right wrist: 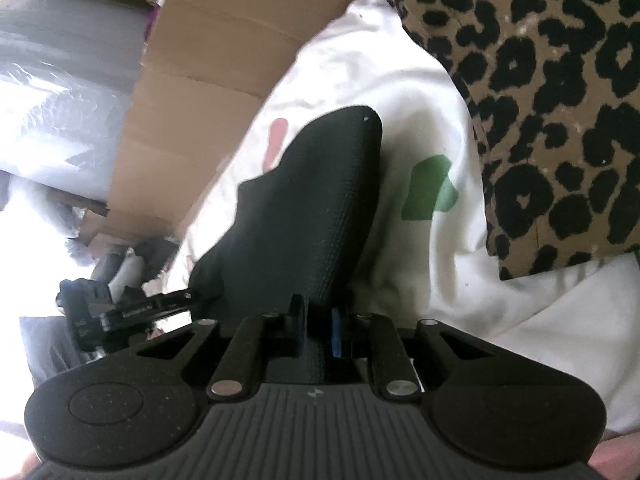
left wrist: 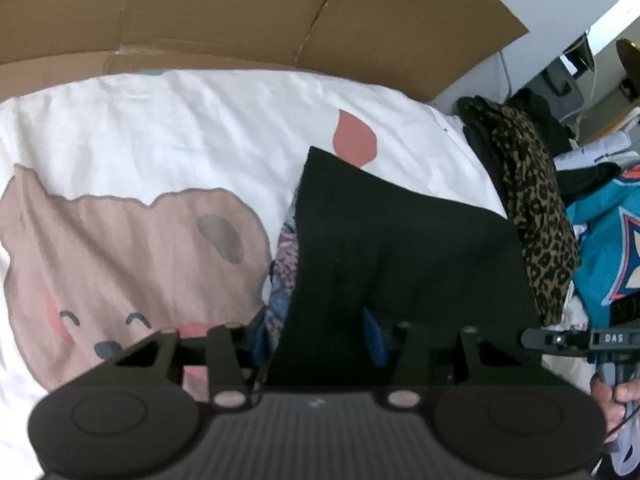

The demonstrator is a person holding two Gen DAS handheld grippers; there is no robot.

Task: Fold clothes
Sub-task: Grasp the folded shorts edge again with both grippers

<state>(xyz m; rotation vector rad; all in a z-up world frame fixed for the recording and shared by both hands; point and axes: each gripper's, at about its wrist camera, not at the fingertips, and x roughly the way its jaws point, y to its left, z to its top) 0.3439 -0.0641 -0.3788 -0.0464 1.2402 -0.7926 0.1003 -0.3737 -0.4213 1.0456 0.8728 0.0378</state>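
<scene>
My right claw point(right wrist: 316, 332) pinches the black cloth point(right wrist: 304, 200), which rises ahead of it. The same cloth lies between my left claw's point(left wrist: 320, 344) half-open jaws; grip unclear. It looks soft and light, so I take its edges.

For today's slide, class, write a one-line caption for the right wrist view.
Right claw shut on a black knit garment lifted over a white printed bedsheet, beside leopard-print fabric.

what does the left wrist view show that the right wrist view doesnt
Only the left wrist view shows the bear print on the white sheet, a teal garment and a patterned cloth under the black garment. Only the right wrist view shows a green print and the right gripper shut on the black garment. Both share the leopard-print garment and cardboard.
</scene>
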